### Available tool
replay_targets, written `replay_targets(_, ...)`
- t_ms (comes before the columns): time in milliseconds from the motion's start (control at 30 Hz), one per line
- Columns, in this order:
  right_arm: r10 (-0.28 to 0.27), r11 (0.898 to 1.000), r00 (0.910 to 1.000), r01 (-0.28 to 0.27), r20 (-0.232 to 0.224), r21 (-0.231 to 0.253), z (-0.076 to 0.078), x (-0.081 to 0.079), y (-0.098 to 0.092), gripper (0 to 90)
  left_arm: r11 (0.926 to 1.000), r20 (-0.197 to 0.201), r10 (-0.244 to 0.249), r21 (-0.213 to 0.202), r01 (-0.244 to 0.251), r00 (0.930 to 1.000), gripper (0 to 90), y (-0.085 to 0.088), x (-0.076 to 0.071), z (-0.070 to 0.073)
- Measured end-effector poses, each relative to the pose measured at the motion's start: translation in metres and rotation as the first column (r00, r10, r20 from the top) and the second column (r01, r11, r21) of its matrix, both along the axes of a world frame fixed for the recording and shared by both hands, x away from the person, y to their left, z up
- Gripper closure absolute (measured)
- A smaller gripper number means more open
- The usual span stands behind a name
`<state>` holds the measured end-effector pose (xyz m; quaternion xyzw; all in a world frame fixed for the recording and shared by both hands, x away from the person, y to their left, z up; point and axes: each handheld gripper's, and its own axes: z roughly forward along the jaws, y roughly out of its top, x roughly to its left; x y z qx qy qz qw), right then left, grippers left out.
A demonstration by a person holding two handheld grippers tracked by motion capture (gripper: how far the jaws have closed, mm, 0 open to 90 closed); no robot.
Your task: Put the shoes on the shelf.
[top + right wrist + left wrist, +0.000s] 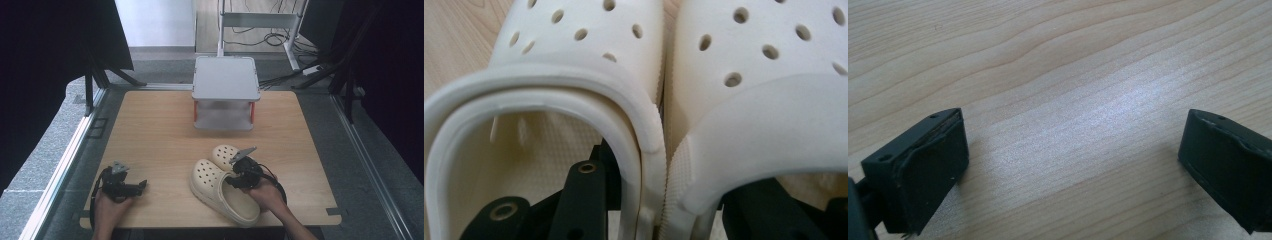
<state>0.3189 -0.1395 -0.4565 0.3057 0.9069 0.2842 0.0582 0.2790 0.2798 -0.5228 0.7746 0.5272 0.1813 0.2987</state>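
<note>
Your left gripper [141, 185] is matt black, boxy, with a small grey three-cornered plate on top and a black cable looping round behind your bare left hand [106, 206]. Your right gripper [231, 181] is the same make: black body, grey plate sticking up, black cable curling past your bare right hand [265, 194]. No sleeves visible on either forearm. In the left gripper view its jaws are chunky black blocks with tiny screw holes. In the right gripper view, black jaw arms carry round metal-ringed screw holes

no legible text or labels, shoes seemingly unmarked
</note>
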Motion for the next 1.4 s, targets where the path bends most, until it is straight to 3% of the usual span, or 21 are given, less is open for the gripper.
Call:
replay_targets(267, 0.016, 1.000, 0.9998, -0.016, -0.015, 0.018, 0.013, -0.002, -0.005, 66.0, 1.0000, 0.000, 0.000, 0.000, 0.000, 1.0000, 0.0, 0.000, 0.000, 0.000)
replay_targets(600, 0.011, 0.999, 0.9999, -0.011, 0.003, 0.051, 0.041, 0.000, -0.011, 66.0, 1.0000, 0.001, -0.001, -0.001, 0.001, 1.0000, 0.0, 0.000, 0.000, 0.000)
replay_targets(1400, -0.109, 0.991, 0.9934, 0.106, 0.034, 0.084, 0.123, 0.029, -0.021, 66.0, 1.0000, 0.002, -0.003, 0.001, 0.003, 1.0000, 0.0, 0.000, 0.001, 0.000)
